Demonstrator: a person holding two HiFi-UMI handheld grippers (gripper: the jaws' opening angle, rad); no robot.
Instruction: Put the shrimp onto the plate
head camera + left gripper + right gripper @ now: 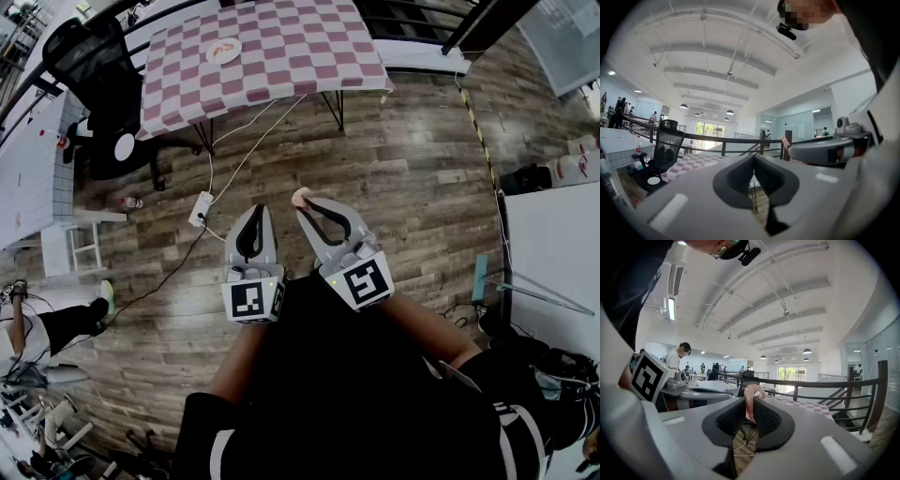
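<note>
- Shrimp is sitting pinched between the jaws of our right gripper, which are pressing on it slightly apart.
- We are holding our left gripper empty, jaws together.
- Both are hovering over the wooden floor, well apart from the plate on the checkered table.

Bright, even daylight from far windows and ceiling lamps; strong fisheye bending with dark corners; nearest parts look soft.
</note>
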